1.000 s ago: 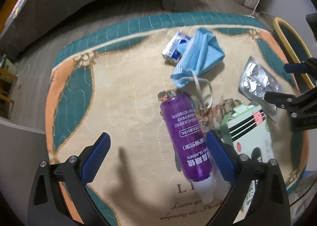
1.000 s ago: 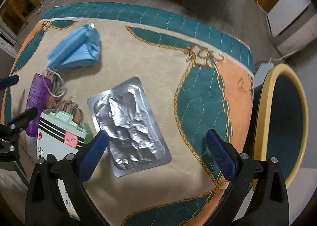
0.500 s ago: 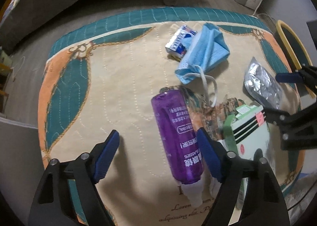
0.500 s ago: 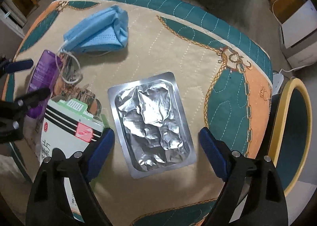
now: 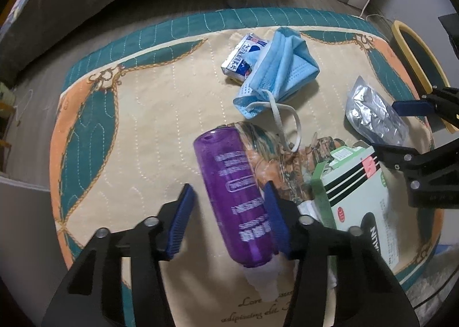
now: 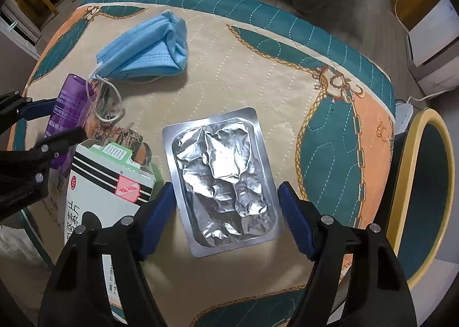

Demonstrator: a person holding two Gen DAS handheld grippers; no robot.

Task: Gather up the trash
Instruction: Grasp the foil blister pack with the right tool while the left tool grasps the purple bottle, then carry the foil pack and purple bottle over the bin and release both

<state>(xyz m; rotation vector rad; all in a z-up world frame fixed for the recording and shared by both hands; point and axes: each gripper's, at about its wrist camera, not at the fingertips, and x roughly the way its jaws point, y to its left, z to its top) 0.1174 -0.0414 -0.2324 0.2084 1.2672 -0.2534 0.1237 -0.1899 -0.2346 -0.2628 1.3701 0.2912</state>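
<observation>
A purple bottle (image 5: 232, 197) with a white cap lies on the patterned mat (image 5: 149, 114). My left gripper (image 5: 228, 219) points down over it, jaws closing. The bottle is between the blue pads; the right pad is at its side and a gap remains at the left pad. A crumpled foil blister pack (image 6: 223, 180) lies flat between the fingers of my right gripper (image 6: 226, 212), whose jaws are also closing and stand just clear of its edges. A blue face mask (image 5: 281, 68) and a small blue-white carton (image 5: 241, 60) lie farther back.
A white and green box (image 6: 106, 192) lies between the bottle and the foil pack, close to both grippers. A yellow-rimmed bin (image 6: 421, 197) stands off the mat's right edge. White appliances (image 6: 433, 48) and cables sit on the floor beyond.
Both pairs of jaws have narrowed, the left much more. The bottle now sits between the left fingers, and the foil pack is centred between the right fingers.
</observation>
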